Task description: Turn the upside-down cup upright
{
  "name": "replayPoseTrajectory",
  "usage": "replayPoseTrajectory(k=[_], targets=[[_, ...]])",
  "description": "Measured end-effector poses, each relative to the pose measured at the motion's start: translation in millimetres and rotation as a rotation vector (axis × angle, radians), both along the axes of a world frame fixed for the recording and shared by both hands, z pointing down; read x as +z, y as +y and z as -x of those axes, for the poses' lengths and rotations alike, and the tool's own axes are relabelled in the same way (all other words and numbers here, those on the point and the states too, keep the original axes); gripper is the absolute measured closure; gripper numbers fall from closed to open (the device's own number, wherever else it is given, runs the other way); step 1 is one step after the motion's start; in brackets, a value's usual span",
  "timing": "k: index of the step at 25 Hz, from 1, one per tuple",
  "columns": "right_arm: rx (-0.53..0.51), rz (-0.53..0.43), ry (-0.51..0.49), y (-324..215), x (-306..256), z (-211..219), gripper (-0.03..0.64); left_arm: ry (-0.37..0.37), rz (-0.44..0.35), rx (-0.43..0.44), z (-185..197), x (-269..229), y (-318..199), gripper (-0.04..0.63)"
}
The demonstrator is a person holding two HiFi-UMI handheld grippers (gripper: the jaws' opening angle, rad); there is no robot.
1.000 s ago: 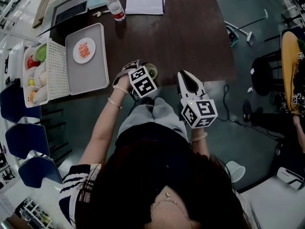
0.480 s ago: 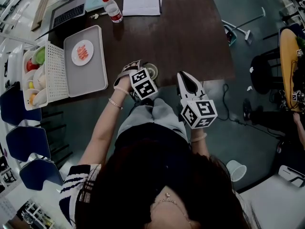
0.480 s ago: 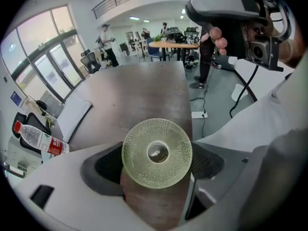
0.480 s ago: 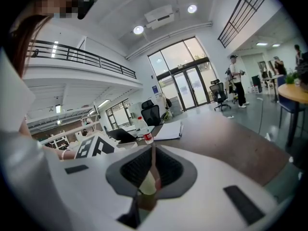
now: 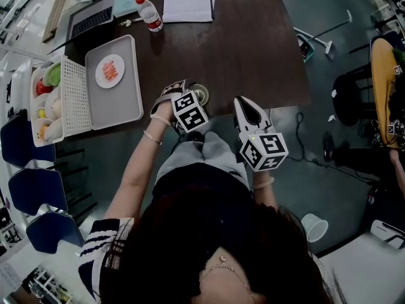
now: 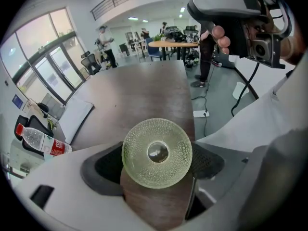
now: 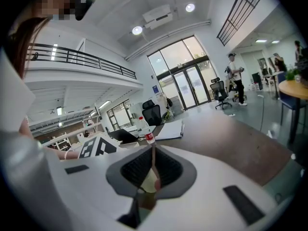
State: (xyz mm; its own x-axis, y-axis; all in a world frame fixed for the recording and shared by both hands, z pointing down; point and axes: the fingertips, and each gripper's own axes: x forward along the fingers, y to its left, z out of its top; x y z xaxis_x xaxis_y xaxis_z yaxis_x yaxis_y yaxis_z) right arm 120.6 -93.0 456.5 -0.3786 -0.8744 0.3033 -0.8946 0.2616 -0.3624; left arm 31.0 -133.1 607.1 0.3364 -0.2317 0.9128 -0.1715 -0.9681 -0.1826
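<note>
Looking down from the head view, I see the cup (image 5: 200,95) near the front edge of the dark wooden surface (image 5: 253,49), just beside the marker cube of my left claw (image 6: 157,163). The left gripper view shows that claw pinching the cup: both dark pads (image 6: 103,170) meet its sides, and the claw points steeply down at it. A round face of pale green dimpled glass with a small circle at its centre fills the gap between the jaws. I cannot tell whether that face is the base or the mouth, nor whether the cup touches the wood beneath it.

My right claw (image 7: 153,177) is pressed together, with only a thin slit between its pads and nothing gripped. It sits to the right of the cup at the surface's front edge, apart from it and pointing across the wood.

Further back to the left lies a grey tray (image 5: 120,100) carrying a small plate (image 5: 109,71). A water bottle (image 5: 150,12) lies near the far edge.
</note>
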Motion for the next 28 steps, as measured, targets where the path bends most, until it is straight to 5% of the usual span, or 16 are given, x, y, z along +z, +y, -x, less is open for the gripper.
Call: replayPoseTrajectory(k=[28], targets=[[-0.01,0.022,-0.046,1.0,2.3,-0.1,0.592,0.042,0.044,0.013,0.4,1.1,-0.5,0.195]])
